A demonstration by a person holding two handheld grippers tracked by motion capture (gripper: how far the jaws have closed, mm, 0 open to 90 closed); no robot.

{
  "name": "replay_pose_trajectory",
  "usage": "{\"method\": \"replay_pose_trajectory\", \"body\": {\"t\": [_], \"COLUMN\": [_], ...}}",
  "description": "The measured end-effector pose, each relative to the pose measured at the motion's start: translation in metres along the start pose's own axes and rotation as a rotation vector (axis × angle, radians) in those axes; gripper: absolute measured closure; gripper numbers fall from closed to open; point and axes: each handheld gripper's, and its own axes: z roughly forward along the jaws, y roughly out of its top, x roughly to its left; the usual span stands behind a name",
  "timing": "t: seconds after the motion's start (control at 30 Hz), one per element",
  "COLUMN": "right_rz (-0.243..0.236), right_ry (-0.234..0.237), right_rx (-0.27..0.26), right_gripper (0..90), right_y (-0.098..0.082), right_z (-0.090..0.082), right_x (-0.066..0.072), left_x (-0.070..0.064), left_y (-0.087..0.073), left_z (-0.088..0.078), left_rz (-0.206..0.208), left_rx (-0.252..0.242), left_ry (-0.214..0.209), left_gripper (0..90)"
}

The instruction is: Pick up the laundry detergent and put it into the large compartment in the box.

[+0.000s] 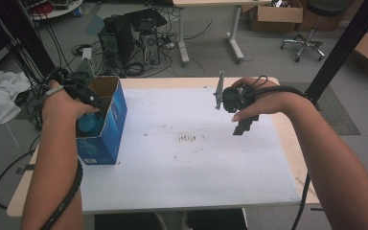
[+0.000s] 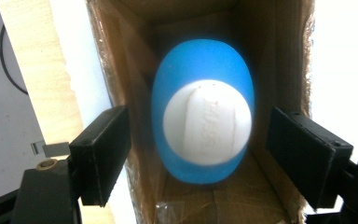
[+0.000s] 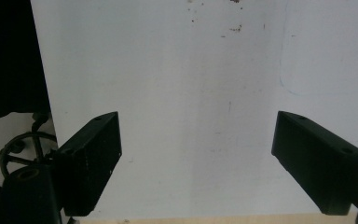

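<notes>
Left gripper released above a blue bottle inside the box.

Its jaws stand apart on both sides of the bottle with the white cap and do not touch it. The blue cardboard box stands at the left edge of the counter. The right gripper is also released, with nothing between its jaws, over the white sheet.

High view: fixed above the person's side, facing forward and down over the whole table, both forearms entering from below. Left gripper view: close, looking straight down between its jaws into the open box, also seen under the left hand in the high view. Right gripper view: close above bare tabletop ahead of its jaws.
</notes>
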Motion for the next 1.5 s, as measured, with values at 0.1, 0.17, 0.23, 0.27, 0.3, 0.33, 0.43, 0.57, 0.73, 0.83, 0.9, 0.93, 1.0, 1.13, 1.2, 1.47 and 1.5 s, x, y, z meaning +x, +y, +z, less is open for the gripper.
{"method": "replay_pose_trajectory", "body": {"t": [0.1, 0.17, 0.23, 0.27, 0.3, 0.33, 0.43, 0.57, 0.73, 0.83, 0.9, 0.93, 1.0, 1.13, 1.2, 1.47, 1.5], "right_rz": [0.001, 0.001, 0.003, 0.001, 0.003, 0.002, 0.002, 0.002, -0.001, -0.003, 0.000, 0.000, 0.001, 0.005, 0.008, 0.007, 0.008], "right_ry": [-0.003, -0.003, -0.003, -0.003, -0.003, -0.004, -0.004, -0.005, -0.005, -0.007, -0.007, -0.009, -0.009, -0.009, -0.009, -0.006, -0.004], "right_rx": [-0.001, 0.000, -0.002, -0.003, -0.002, -0.001, -0.001, -0.002, -0.006, -0.009, -0.009, -0.007, -0.008, -0.014, -0.014, -0.014, -0.015], "right_gripper": [16.0, 15.9, 15.9, 16.0, 15.9, 16.0, 15.9, 15.9, 15.9, 15.9, 16.0, 15.9, 15.9, 15.9, 15.9, 15.9, 15.9], "right_y": [0.000, -0.001, -0.001, -0.001, -0.001, -0.001, -0.001, -0.001, -0.001, -0.001, -0.002, -0.002, -0.003, -0.005, -0.006, -0.009, -0.010], "right_z": [-0.001, -0.001, -0.001, -0.001, -0.001, -0.001, -0.002, -0.002, -0.002, -0.003, -0.003, -0.003, -0.004, -0.004, -0.003, -0.003, -0.004], "right_x": [0.001, 0.002, 0.002, 0.002, 0.002, 0.002, 0.003, 0.003, 0.004, 0.004, 0.004, 0.004, 0.005, 0.005, 0.005, 0.007, 0.007], "left_x": [0.000, 0.000, 0.000, 0.000, 0.000, 0.000, 0.000, -0.001, -0.005, -0.008, -0.011, -0.013, -0.015, -0.021, -0.023, -0.033, -0.034], "left_y": [-0.001, -0.002, -0.003, -0.004, -0.005, -0.005, -0.008, -0.011, -0.013, -0.014, -0.015, -0.015, -0.015, -0.016, -0.017, -0.020, -0.020], "left_z": [-0.003, -0.005, -0.009, -0.010, -0.011, -0.013, -0.018, -0.027, -0.035, -0.041, -0.044, -0.045, -0.047, -0.050, -0.051, -0.054, -0.055], "left_rz": [0.005, 0.010, 0.011, 0.014, 0.013, 0.016, 0.027, 0.039, 0.057, 0.070, 0.079, 0.082, 0.089, 0.101, 0.110, 0.147, 0.158], "left_rx": [0.003, 0.005, 0.004, 0.004, 0.002, 0.007, 0.006, -0.002, 0.019, 0.002, 0.002, 0.001, -0.002, -0.004, -0.003, -0.006, -0.010], "left_ry": [0.009, 0.012, 0.012, 0.015, 0.017, 0.019, 0.024, 0.030, 0.029, 0.030, 0.034, 0.036, 0.029, 0.026, 0.031, 0.049, 0.046], "left_gripper": [22.1, 21.4, 20.2, 19.4, 18.3, 16.9, 15.5, 14.5, 11.8, 11.2, 9.9, 8.8, 8.0, 6.5, 6.4, 0.6, 0.2]}}
